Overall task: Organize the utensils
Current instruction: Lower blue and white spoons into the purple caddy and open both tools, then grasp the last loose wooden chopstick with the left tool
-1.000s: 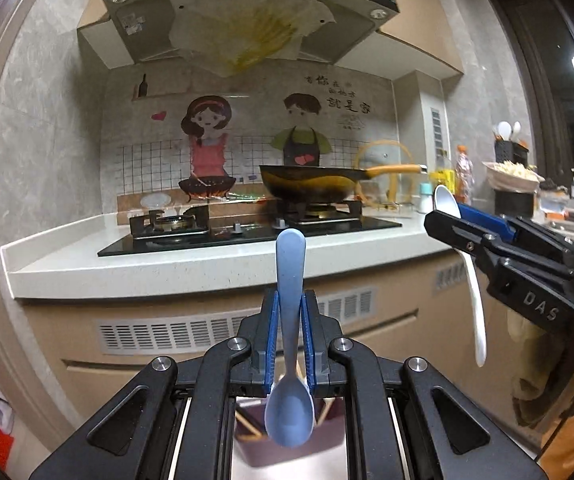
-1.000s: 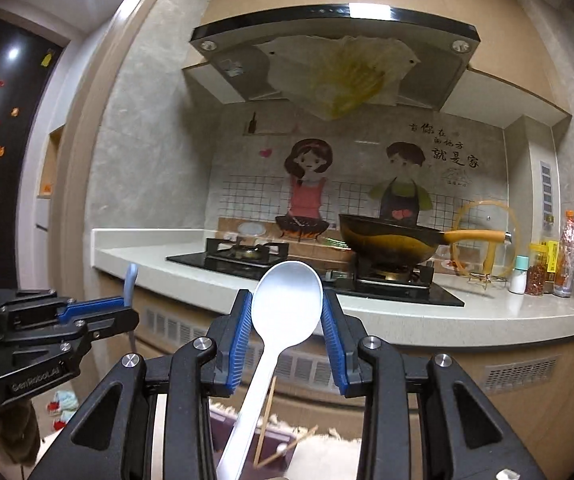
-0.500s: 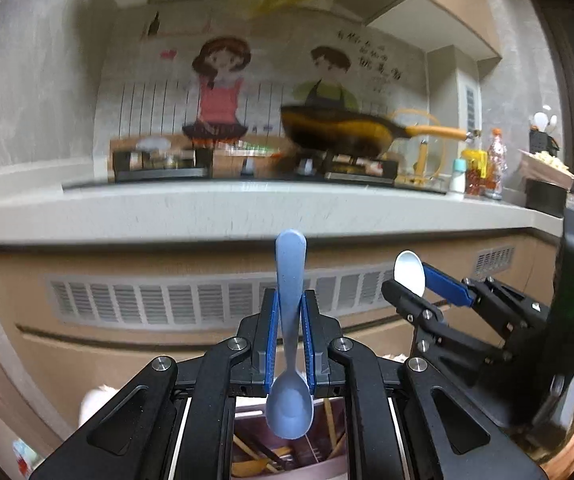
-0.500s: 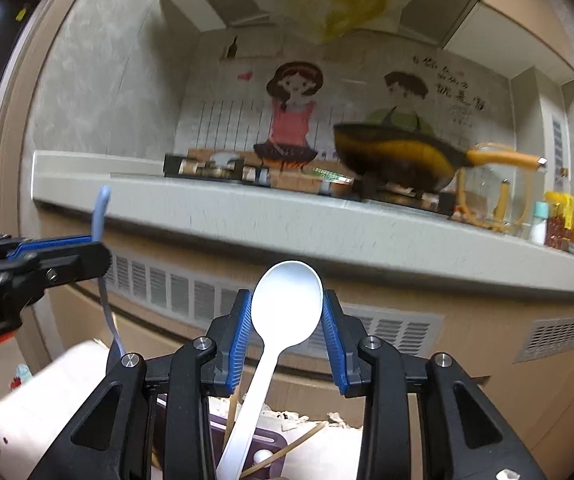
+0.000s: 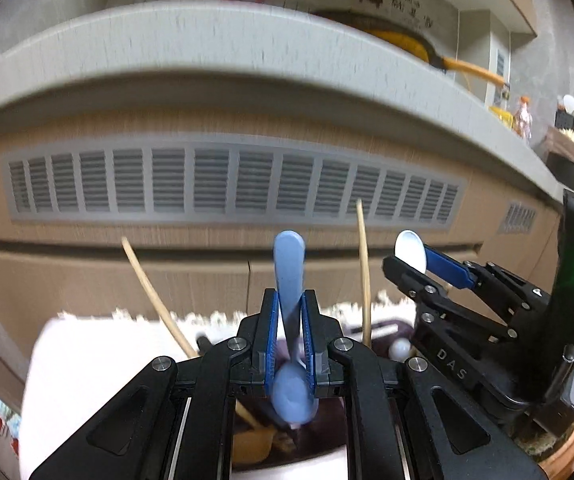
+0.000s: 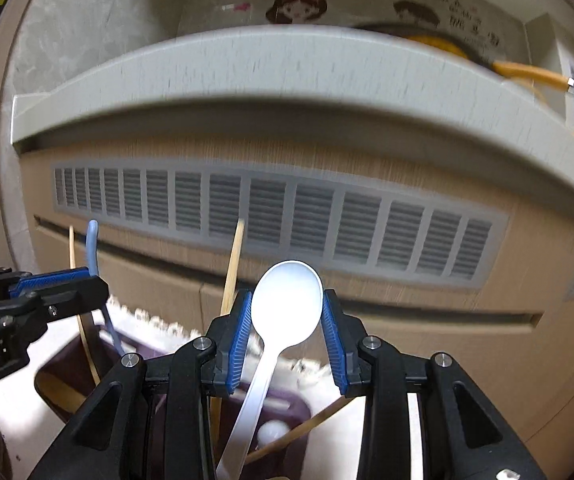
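Observation:
My left gripper (image 5: 289, 332) is shut on a blue spoon (image 5: 289, 280), handle up and bowl down, over a dark purple utensil holder (image 5: 327, 432). My right gripper (image 6: 287, 332) is shut on a white spoon (image 6: 287, 300), bowl up, handle pointing down into the same holder (image 6: 287, 412). Wooden chopsticks (image 5: 363, 272) and a wooden spoon handle (image 5: 151, 288) stand in the holder. The right gripper also shows in the left wrist view (image 5: 411, 256), the left gripper in the right wrist view (image 6: 95, 284).
The holder stands on a white fluffy cloth (image 5: 99, 352). Behind it is a beige cabinet front with a grey vent grille (image 5: 231, 184) under a pale countertop edge (image 5: 207, 52). A wok with an orange handle (image 5: 467, 68) sits on the stove above.
Both grippers have dropped lower with their spoons, down to the holder. The counter now sits high in both views and the chopsticks have come into sight.

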A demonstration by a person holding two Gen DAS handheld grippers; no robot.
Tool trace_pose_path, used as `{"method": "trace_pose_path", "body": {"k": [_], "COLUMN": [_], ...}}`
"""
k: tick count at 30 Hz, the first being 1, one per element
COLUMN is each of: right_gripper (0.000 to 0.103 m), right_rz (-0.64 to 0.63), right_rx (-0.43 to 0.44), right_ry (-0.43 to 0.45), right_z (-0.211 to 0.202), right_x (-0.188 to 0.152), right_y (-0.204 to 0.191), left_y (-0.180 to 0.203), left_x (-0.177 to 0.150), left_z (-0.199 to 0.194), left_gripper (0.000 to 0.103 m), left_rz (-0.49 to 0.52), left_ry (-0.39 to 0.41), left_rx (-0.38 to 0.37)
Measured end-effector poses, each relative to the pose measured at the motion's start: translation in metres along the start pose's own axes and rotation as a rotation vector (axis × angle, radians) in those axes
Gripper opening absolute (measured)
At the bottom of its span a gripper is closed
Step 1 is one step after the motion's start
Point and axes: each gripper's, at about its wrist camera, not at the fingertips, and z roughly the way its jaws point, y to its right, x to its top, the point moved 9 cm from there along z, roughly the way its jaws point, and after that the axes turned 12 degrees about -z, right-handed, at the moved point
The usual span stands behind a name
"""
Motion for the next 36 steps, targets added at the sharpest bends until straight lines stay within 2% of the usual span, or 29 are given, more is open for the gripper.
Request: {"method": "trace_pose_path", "body": {"k": [2,4,5,6,7,11,13,15,18,21,23,28,34,36], "right_gripper": [0.034,0.043,0.052,0.055,0.056,0.078,0.082,0.091,0.097,0.100,0.100,0.100,0.100,0.100], "right_rz": [0.001,0.000,-0.004,-0.011,-0.021,-0.039,-0.048,-0.055,-0.061,-0.080,-0.091,-0.137,-0.109,-0.105], "right_rx": [0.033,0.057,0.061,0.063,0.050,0.023,0.015,0.028,0.058,0.096,0.106,0.107,0.178,0.202], "right_ry": [-0.042,-0.082,-0.088,-0.086,-0.087,-0.069,-0.057,-0.063,-0.083,-0.123,-0.156,-0.222,-0.288,-0.302], "right_z": [0.004,0.004,0.002,-0.001,-0.007,-0.041,-0.059,-0.079,-0.101,-0.125,-0.134,-0.155,-0.165,-0.166], "right_x": [-0.013,-0.023,-0.027,-0.029,-0.032,-0.037,-0.037,-0.042,-0.051,-0.072,-0.084,-0.121,-0.151,-0.156], "right_y": [-0.006,-0.011,-0.013,-0.014,-0.015,-0.019,-0.020,-0.023,-0.030,-0.044,-0.051,-0.065,-0.077,-0.083], "left_y": [-0.003,-0.005,-0.006,-0.008,-0.009,-0.012,-0.013,-0.015,-0.026,-0.044,-0.061,-0.090,-0.079,-0.076], "left_x": [-0.011,-0.018,-0.020,-0.022,-0.026,-0.031,-0.035,-0.037,-0.048,-0.062,-0.077,-0.125,-0.174,-0.180], "left_z": [0.003,0.002,0.000,-0.002,-0.006,-0.026,-0.039,-0.051,-0.076,-0.097,-0.111,-0.134,-0.127,-0.119], "left_gripper": [0.014,0.015,0.015,0.016,0.020,0.032,0.041,0.047,0.049,0.055,0.055,0.055,0.054,0.047], "left_rz": [-0.004,-0.004,-0.008,-0.013,-0.018,-0.011,-0.003,0.005,0.014,0.002,-0.007,-0.055,0.032,0.043], "left_ry": [-0.028,-0.046,-0.050,-0.056,-0.064,-0.062,-0.063,-0.062,-0.072,-0.099,-0.127,-0.254,-0.402,-0.426], "left_rx": [0.000,0.005,0.006,0.007,0.006,0.020,0.027,0.036,0.057,0.077,0.097,0.103,0.075,0.077]}}
